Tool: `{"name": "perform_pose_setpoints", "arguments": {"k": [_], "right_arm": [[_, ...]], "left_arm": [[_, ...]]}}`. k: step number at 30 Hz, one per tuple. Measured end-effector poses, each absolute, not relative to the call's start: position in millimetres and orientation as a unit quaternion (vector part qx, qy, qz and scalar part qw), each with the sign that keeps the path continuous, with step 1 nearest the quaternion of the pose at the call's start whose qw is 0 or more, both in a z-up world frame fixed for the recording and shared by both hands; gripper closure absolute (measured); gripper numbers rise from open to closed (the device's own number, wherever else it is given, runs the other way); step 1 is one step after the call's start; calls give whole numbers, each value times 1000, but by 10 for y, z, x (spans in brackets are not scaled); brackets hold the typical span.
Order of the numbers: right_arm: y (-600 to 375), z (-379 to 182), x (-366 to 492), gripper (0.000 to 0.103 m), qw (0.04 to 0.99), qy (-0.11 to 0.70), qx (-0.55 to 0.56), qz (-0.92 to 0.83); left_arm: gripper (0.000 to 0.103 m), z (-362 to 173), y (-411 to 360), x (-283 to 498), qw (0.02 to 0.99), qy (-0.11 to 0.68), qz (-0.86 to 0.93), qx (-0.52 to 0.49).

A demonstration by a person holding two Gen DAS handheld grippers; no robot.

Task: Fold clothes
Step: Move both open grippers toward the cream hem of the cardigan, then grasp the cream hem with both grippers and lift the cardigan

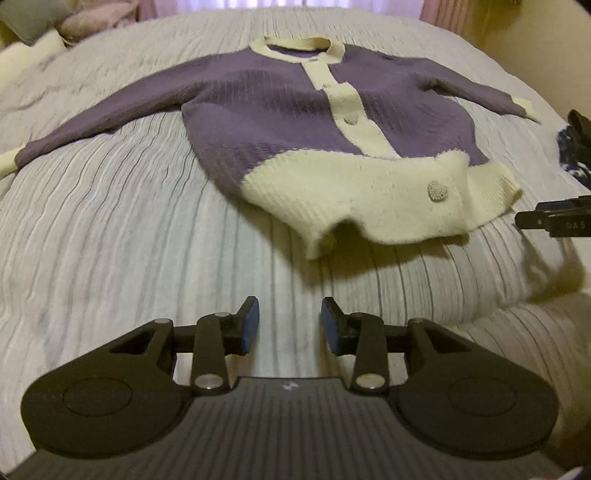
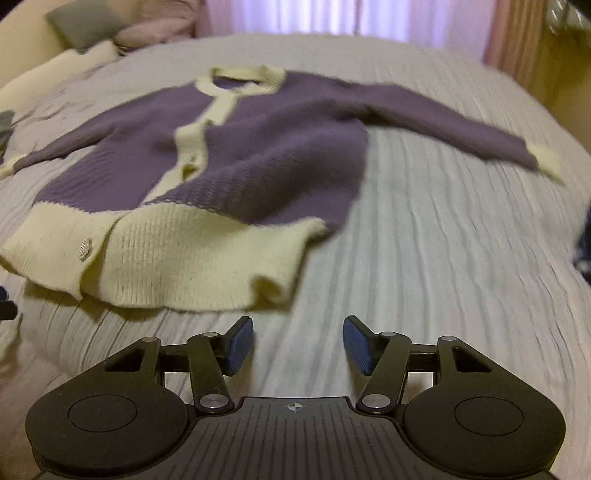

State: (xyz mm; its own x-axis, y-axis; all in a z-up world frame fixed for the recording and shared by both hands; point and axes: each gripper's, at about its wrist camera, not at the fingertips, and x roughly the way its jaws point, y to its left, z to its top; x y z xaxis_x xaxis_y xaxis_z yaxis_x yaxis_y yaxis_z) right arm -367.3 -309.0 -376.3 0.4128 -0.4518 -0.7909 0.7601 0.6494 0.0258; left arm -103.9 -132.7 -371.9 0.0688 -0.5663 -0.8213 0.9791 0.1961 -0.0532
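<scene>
On the bed point(image 1: 110, 229), pillows point(image 1: 55, 22) sit far left; the cardigan point(image 1: 280, 122) lies spread flat mid-bed, sleeves out. Dark clothes point(image 1: 576, 147) lie at the right edge. Left gripper point(image 1: 290, 325) and right gripper point(image 2: 298, 345) — jaws apart, empty — hover short of its hem.

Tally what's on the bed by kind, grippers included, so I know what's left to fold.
Cardigan, purple and cream, spread flat: 1
Pillows at the far end: 2
Dark cloth at the edge, too cut off to identify: 1
Grippers, left gripper and right gripper, both open and empty: 2
Total: 6
</scene>
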Motion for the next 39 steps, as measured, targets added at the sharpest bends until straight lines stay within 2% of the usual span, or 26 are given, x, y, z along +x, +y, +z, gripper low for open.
{"name": "perform_pose_setpoints", "arguments": {"k": [7,15,17,18,19,22,29,30,31,32,36,39], "right_arm": [[-3385,-3895,-3762,46,828,313,197,-421],[-3183,-3926,-3889,46,841,345,176,-379],[-3075,-3947,-3932,46,842,353,166,-374],[-3041,-3957,-3939,46,842,356,162,-373],[-3030,-3967,-3924,46,842,358,157,-372],[-3016,-4000,-3865,46,845,365,138,-367],[-3168,-4052,-3710,46,853,335,139,-375],[-3222,-4080,-3663,58,853,333,139,-377],[-3283,-4099,-3620,86,853,330,145,-376],[-3359,-4103,-3587,92,855,328,163,-367],[-3443,-3786,-3590,97,855,324,164,-370],[-3434,-3237,-3847,98,851,316,180,-379]], "left_arm": [[70,-3756,-1535,-1014,726,337,-560,214],[68,-3744,-1509,-931,738,330,-556,193],[72,-3710,-1552,-836,745,335,-552,167],[81,-3680,-1587,-792,747,333,-553,155],[86,-3637,-1625,-759,750,328,-556,144],[85,-3507,-1699,-707,762,304,-559,122],[81,-3728,-1712,-659,746,341,-555,140],[87,-3771,-1714,-649,742,349,-555,140],[101,-3789,-1723,-640,739,352,-558,140],[102,-3772,-1738,-635,737,349,-561,142],[103,-3373,-1725,-618,758,283,-558,184],[103,-2738,-1473,-541,783,218,-545,206]]}}
